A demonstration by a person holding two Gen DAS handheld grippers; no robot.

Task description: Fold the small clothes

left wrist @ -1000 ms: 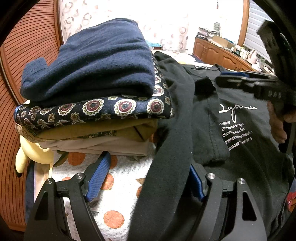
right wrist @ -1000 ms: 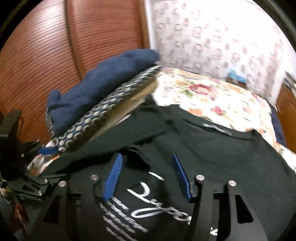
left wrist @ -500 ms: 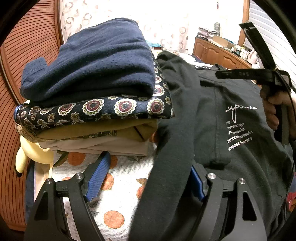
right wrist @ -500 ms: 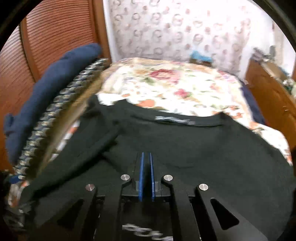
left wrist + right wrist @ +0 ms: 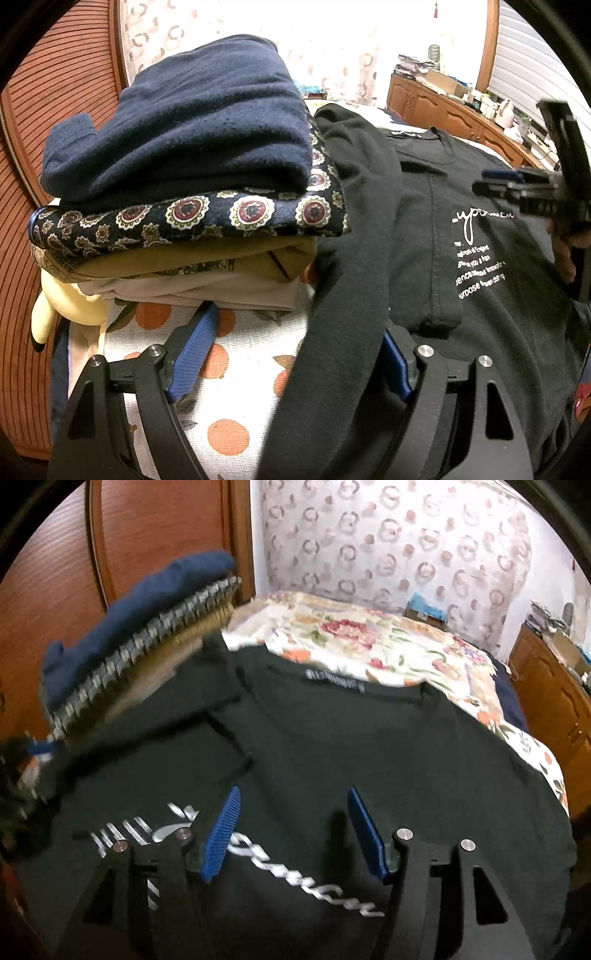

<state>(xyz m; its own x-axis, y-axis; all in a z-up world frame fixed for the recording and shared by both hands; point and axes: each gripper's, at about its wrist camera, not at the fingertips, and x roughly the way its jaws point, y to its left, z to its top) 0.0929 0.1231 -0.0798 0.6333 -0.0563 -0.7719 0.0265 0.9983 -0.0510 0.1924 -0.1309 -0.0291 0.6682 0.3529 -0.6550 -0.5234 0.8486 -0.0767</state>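
Note:
A black t-shirt (image 5: 480,295) with white lettering lies chest up on the bed. Its left side is folded in as a long black strip (image 5: 351,258). That strip runs between the jaws of my left gripper (image 5: 295,354) and hides most of the right pad. The left gripper stands wide open, and its pads do not press the cloth. My right gripper (image 5: 293,801) hovers over the print on the t-shirt (image 5: 369,738), its jaws opening with nothing between them. In the left wrist view the right gripper (image 5: 491,181) shows at the right edge, held by a hand.
A stack of folded clothes (image 5: 192,125), navy on top, stands left of the shirt; the right wrist view shows this stack (image 5: 147,627) too. A yellow plush toy (image 5: 66,306) lies below it. Slatted wooden doors (image 5: 22,184) stand left, a wooden cabinet (image 5: 443,107) far right, and a floral bedspread (image 5: 369,642) lies beyond the collar.
The right gripper was shut and raised half a second ago; now it is open again and lower over the print. The shirt's left sleeve lies flatter than before. The left gripper has kept still.

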